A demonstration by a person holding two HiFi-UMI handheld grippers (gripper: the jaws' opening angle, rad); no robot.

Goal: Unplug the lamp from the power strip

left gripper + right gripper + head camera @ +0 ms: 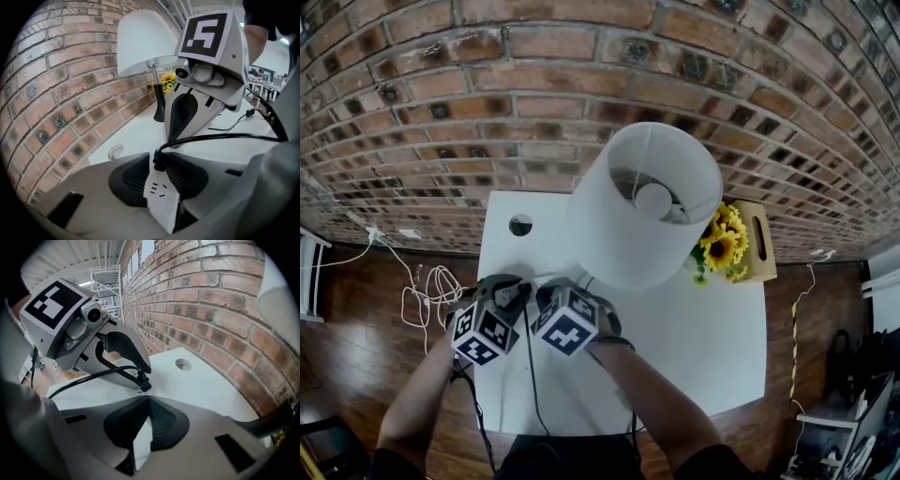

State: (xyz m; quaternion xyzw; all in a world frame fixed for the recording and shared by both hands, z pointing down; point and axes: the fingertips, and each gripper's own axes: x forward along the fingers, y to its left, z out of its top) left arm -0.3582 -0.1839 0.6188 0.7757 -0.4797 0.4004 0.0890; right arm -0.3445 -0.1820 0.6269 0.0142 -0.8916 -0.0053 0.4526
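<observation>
The lamp (pixel 642 202) with its white shade stands at the back of the white table (pixel 703 347). Its black cord (pixel 225 137) ends in a black plug (pixel 159 158) seated in the white power strip (pixel 161 199). My left gripper (pixel 158 167) is open, its jaws standing either side of the strip at the plug. My right gripper (pixel 149 398) is shut, its tips meeting just beyond the plug (pixel 144 383) and pointing down at the strip. In the head view both grippers, left (pixel 511 286) and right (pixel 553 291), crowd the table's left side and hide the strip.
A brick wall (pixel 487 122) runs behind the table. A round cable hole (pixel 521 224) sits at the table's back left. Sunflowers (pixel 724 246) in a wooden box (pixel 757 239) stand right of the lamp. Loose white cables (pixel 427 291) lie on the wooden floor to the left.
</observation>
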